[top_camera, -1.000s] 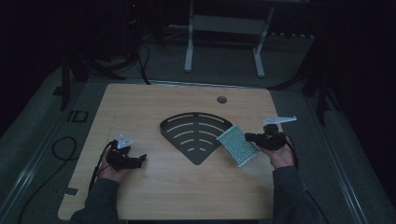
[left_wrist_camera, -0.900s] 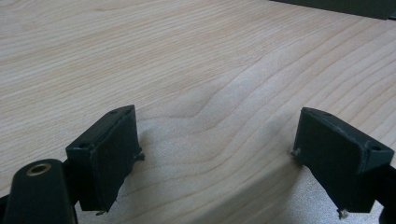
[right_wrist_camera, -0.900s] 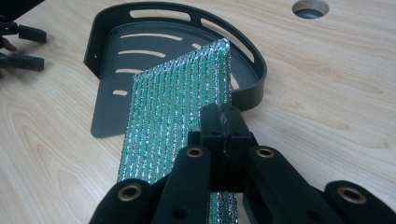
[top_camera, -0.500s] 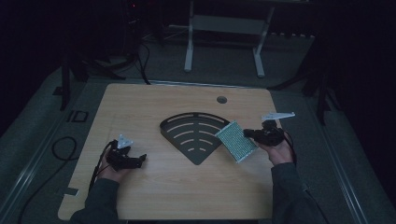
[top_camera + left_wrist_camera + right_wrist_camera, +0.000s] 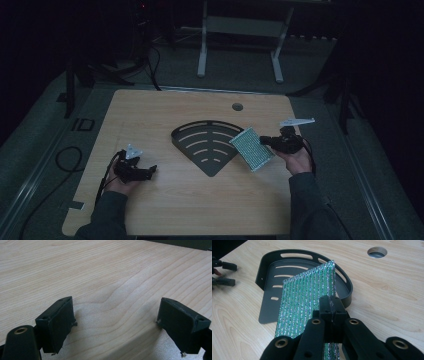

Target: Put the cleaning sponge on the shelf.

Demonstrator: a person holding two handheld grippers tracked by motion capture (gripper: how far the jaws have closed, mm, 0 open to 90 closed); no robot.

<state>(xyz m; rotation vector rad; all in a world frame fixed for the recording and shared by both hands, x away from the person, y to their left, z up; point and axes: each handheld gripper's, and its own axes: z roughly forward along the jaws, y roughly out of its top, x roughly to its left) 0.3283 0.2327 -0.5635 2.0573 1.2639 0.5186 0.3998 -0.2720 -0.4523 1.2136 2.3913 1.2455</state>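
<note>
1. The right gripper (image 5: pixel 331 305) is pinching the green, silver-flecked scouring pad (image 5: pixel 305 303) by its near edge, above the black slotted fan-shaped metal tray (image 5: pixel 265 312) ahead; I'd be keeping it level.
2. The left gripper (image 5: pixel 115 322) is resting spread and empty.

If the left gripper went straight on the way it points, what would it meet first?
Probably the black fan-shaped tray: the left gripper, jaws open over bare table, points roughly toward its tip, though it might pass just beside it.
</note>
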